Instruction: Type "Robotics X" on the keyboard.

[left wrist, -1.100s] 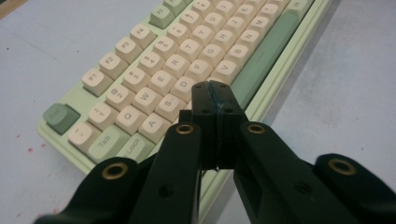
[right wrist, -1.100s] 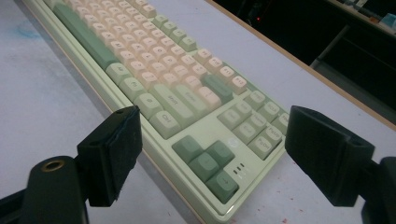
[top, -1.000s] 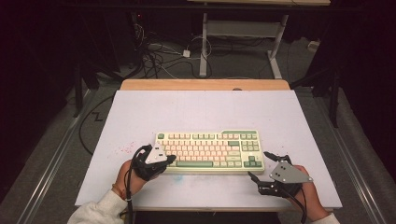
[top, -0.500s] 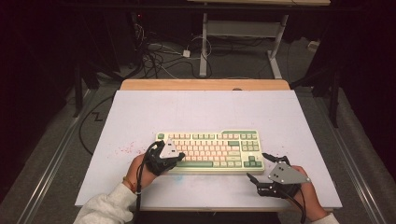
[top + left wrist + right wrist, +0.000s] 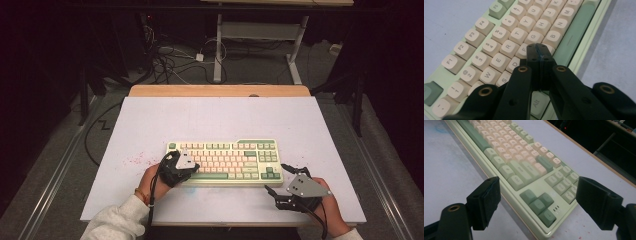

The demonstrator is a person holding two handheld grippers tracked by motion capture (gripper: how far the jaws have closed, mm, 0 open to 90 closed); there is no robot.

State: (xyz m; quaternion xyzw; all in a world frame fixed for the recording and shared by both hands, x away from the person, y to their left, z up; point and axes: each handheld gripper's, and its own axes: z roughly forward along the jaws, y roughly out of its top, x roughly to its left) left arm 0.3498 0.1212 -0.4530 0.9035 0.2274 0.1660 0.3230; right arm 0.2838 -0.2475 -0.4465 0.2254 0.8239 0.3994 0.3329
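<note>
While the keyboard (image 5: 226, 162) lies mid-counter (image 5: 220, 120), the left gripper (image 5: 539, 50), jaws pressed together, sits over its F and V keys; the right gripper (image 5: 280, 179) hovers spread near its right end.

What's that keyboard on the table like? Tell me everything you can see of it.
The keyboard is a compact one without a number pad, with a pale green case that looks like plastic, cream letter keys and darker green modifier, arrow and space keys. It lies flat on the white table, near the person's edge, long side facing them. The left gripper, jaws shut, sits over its left letter keys, tips around F and V; whether it presses one is unclear. The right gripper, jaws open, sits off the arrow-key corner without touching it.
</note>
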